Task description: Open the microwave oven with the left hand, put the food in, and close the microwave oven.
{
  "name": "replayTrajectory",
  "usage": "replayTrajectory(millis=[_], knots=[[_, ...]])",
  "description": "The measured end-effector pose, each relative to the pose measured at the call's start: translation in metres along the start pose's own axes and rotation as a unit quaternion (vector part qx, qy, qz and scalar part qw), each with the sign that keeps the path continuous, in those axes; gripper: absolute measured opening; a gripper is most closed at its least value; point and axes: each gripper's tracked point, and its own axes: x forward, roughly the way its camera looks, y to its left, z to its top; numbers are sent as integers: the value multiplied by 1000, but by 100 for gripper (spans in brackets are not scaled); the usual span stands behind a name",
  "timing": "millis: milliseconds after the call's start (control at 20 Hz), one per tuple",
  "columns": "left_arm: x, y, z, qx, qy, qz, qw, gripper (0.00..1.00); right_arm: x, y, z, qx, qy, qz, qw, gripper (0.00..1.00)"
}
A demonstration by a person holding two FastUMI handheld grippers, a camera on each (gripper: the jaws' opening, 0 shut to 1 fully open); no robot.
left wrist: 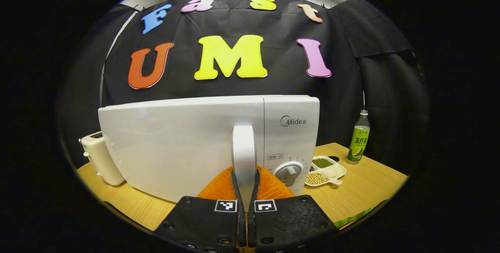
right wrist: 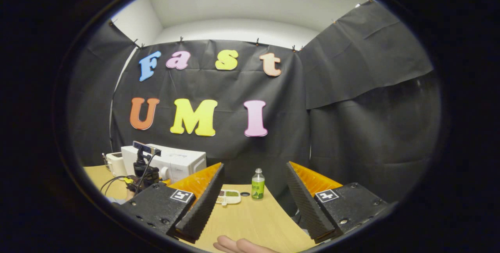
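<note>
Black tongs point(left wrist: 245, 190); orange ribbed fingers point(right wrist: 203, 179); square markers; screws.

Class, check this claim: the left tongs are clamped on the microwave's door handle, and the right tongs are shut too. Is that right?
Wrong in one respect. The right tongs are open, fingers wide apart over the table, as the right gripper view shows. The left tongs are indeed clamped on the microwave's door handle.

Glossy white plastic microwave point(left wrist: 187, 143) — matt wood-grain table point(left wrist: 363, 182), ribbed black claw pads point(right wrist: 203, 202)
</note>
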Motion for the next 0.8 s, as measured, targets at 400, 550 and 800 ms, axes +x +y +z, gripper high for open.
replayTrajectory(millis=[400, 550, 800], knots=[[-48, 4, -8, 17, -8, -41, 999, 1, 1, -2, -8, 6, 5, 1, 1000, 98], [-80, 12, -9, -2, -8, -66, 998, 2, -3, 3, -14, 8, 13, 3, 1000, 98], [-130, 35, -17, 1, -14, -85, 996, 2, -19, 13, -12, -2, 13, 5, 1000, 98]])
